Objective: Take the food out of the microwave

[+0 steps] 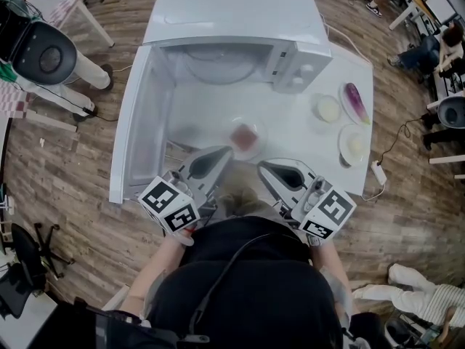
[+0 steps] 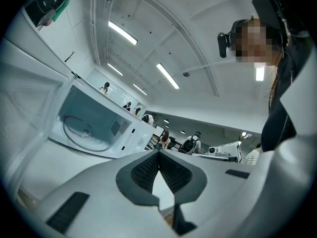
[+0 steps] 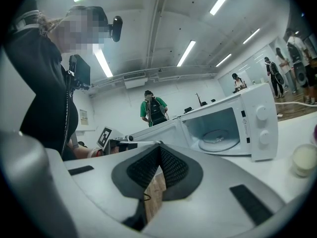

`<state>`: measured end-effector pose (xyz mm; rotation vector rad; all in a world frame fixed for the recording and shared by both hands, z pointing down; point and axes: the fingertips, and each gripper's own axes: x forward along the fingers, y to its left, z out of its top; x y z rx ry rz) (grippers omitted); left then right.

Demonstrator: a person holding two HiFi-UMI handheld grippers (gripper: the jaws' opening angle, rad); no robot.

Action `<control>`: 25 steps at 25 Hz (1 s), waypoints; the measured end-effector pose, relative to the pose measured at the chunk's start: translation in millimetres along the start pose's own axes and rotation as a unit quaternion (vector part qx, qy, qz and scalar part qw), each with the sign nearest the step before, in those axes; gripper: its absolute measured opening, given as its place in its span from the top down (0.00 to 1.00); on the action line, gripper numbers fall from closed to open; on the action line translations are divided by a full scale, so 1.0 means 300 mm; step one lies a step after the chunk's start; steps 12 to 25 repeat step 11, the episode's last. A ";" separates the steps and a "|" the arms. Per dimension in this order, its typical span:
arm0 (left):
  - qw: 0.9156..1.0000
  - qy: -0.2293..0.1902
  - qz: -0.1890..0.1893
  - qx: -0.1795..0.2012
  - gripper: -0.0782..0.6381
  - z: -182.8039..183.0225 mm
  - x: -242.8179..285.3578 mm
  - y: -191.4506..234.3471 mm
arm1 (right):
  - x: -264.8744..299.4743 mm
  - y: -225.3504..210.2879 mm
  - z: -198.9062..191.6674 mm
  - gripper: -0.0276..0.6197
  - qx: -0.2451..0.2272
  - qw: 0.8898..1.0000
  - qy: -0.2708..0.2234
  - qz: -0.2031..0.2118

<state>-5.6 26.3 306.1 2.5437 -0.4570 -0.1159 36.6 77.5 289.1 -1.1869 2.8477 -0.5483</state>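
Microwave (image 1: 240, 57) open and bare; the dish of food (image 1: 245, 137) sits outside on the table (image 1: 320, 147) — removal looks done. Left gripper (image 1: 221, 154) and right gripper (image 1: 264, 166) are pinched shut and empty; next, probably closing the door (image 1: 134, 122).

A black top (image 1: 276, 289) is worn, crossed by a thin strap (image 1: 224, 282). Black-and-white marker cubes (image 1: 168, 206) are mounted on the grey left gripper (image 1: 224, 152) and right gripper (image 1: 263, 166).
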 end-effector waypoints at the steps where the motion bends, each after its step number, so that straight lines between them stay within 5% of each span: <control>1: 1.000 -0.002 -0.001 -0.002 0.88 0.003 0.003 -0.002 | -0.003 0.001 0.003 0.93 -0.001 1.000 -0.001 0.000; 5: 1.000 -0.013 0.002 -0.012 0.88 0.012 0.009 -0.003 | -0.013 0.006 0.007 0.93 -0.004 1.000 -0.004 0.001; 11: 0.996 -0.050 -0.002 -0.077 0.87 0.049 0.015 0.002 | -0.035 0.013 0.011 0.93 -0.006 1.000 -0.004 -0.001; 25: 0.996 -0.050 -0.002 -0.077 0.87 0.049 0.015 0.002 | -0.035 0.013 0.011 0.93 -0.006 1.000 -0.004 -0.001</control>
